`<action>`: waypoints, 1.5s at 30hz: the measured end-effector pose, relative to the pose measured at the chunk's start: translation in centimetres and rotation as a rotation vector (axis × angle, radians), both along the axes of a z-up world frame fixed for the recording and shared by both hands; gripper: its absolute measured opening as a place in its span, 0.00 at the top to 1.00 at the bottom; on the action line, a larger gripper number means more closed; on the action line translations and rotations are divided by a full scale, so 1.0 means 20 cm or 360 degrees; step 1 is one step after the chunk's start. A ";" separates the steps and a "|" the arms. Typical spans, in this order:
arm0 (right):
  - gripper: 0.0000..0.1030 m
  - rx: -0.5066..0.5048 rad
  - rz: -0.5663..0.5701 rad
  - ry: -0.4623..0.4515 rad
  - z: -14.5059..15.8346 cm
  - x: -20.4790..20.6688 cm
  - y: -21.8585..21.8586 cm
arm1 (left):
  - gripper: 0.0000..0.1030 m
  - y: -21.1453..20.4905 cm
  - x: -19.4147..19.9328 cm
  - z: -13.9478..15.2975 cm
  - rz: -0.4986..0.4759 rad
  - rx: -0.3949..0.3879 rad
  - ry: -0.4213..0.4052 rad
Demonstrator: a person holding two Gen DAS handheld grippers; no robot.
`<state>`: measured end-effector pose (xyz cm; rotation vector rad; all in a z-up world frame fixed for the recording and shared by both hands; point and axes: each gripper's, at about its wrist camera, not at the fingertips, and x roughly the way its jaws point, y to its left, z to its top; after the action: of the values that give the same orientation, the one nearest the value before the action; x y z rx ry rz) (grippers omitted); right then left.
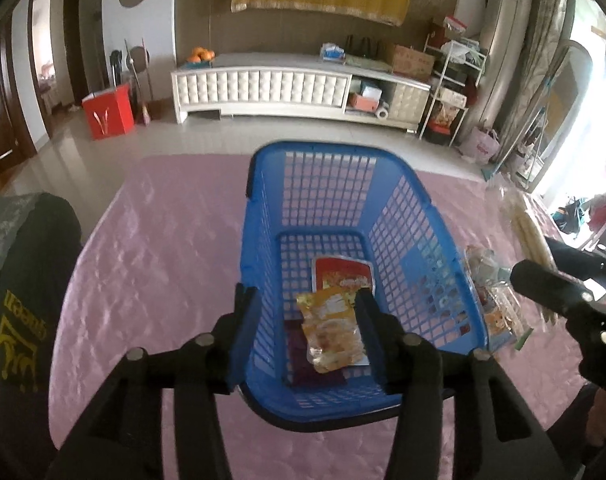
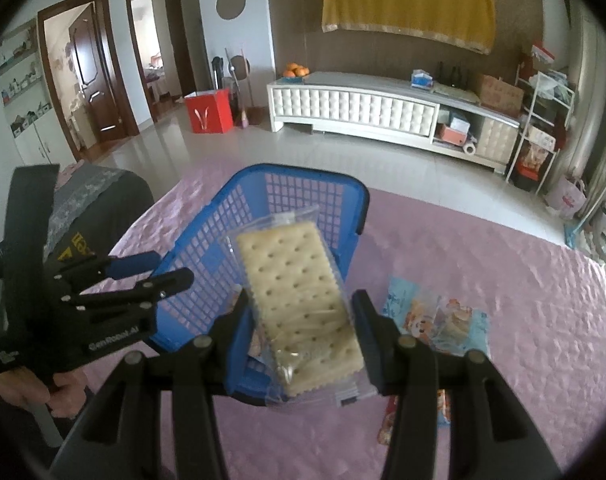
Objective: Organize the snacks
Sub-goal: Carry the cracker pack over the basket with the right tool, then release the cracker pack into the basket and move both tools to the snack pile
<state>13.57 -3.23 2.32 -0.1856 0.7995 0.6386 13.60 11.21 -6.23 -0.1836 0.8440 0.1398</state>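
Observation:
A blue plastic basket (image 1: 263, 216) stands on the pink bedspread (image 1: 163, 240); it also shows in the right wrist view (image 2: 207, 240). Inside lie a red snack packet (image 1: 343, 274), a yellow snack packet (image 1: 333, 328) and a dark purple one (image 1: 303, 364). My left gripper (image 1: 305, 304) is open, its fingers straddling the basket's near left wall. My right gripper (image 2: 301, 312) is shut on a clear-wrapped cracker pack (image 2: 299, 296), held above the basket's near rim. The left gripper also shows in the right wrist view (image 2: 159, 268); the right gripper appears in the left wrist view, its fingertips hidden.
Several loose snack packets (image 2: 435, 316) lie on the bedspread right of the basket, also in the left wrist view (image 1: 495, 304). A dark garment (image 1: 27, 280) lies at left. A white cabinet (image 1: 263, 88) and a red box (image 1: 107, 114) stand beyond the bed.

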 end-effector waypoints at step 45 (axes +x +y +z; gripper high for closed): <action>0.40 -0.0202 0.0114 -0.0034 -0.12 0.03 0.30 | 0.39 0.21 -0.15 0.07 0.0185 0.0125 -0.0107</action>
<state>14.08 2.86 0.00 -0.3377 0.8160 0.6526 10.60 15.41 -4.90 -0.1628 0.7599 0.2739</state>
